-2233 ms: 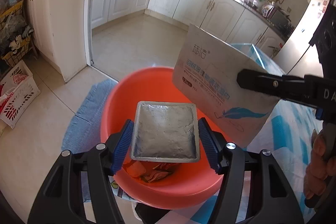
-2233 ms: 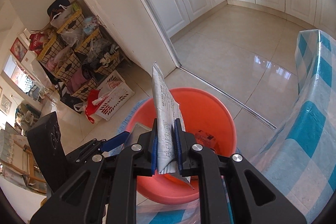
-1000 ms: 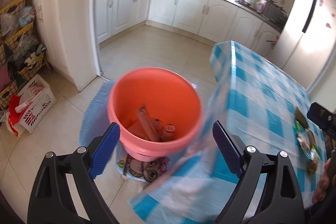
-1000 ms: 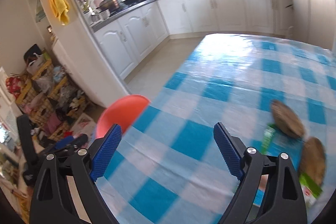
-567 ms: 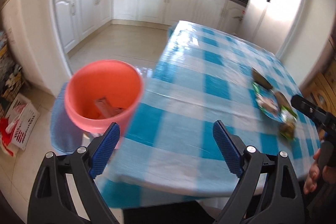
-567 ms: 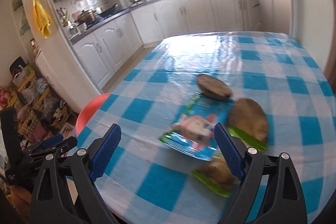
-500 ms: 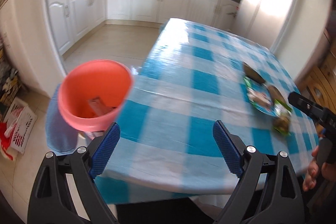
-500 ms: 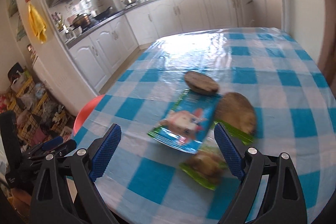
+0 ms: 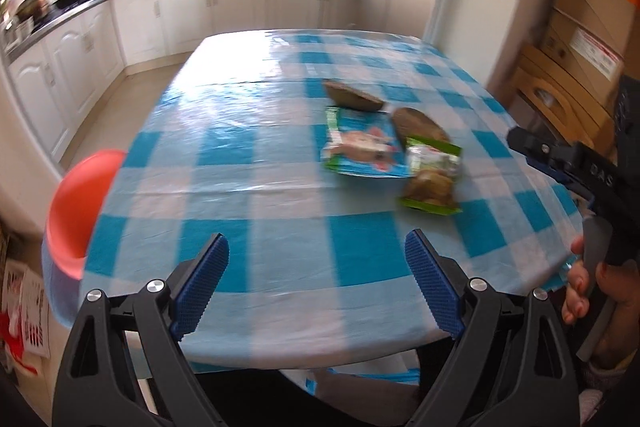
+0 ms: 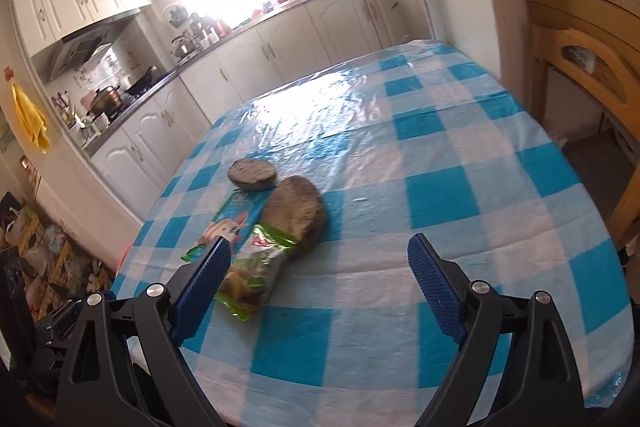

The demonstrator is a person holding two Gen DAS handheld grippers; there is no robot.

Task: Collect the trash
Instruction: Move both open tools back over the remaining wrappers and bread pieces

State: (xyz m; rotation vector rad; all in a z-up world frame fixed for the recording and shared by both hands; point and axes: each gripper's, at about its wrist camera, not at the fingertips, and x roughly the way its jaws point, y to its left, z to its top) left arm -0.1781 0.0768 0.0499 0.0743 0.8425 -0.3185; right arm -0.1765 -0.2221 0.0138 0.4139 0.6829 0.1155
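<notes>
Right wrist view puts the right gripper [image 10: 316,279] with its jaws spread wide and nothing between them; the left blue pad [image 10: 204,279] sits just in front of the green snack wrapper [image 10: 256,275], overlapping its near edge in the picture, though I cannot tell whether it touches. That wrapper is taken here as the landmark. It lies ahead and to the left of the right fingers, its long axis running away from them and leaning right, toward the large brown disc [image 10: 296,219] whose near edge it covers. Left of the wrapper, touching it, lies the blue cartoon packet [image 10: 228,223], and beyond that a smaller dark disc [image 10: 252,173].

Left wrist view shows the left gripper [image 9: 316,287], also wide open and empty, hovering over the near edge of the checked tablecloth [image 9: 260,155]. From there the wrapper [image 9: 430,183] lies well ahead and to the right, and the packet [image 9: 364,151] just beyond it. The right gripper [image 9: 560,163], in a person's hand [image 9: 600,291], is right of the wrapper. The orange bucket [image 9: 80,203] stands well off to the wrapper's left, beyond the table's edge.

By my judgement the right hand is nearer the wrapper and needs to shift left to straddle it.
</notes>
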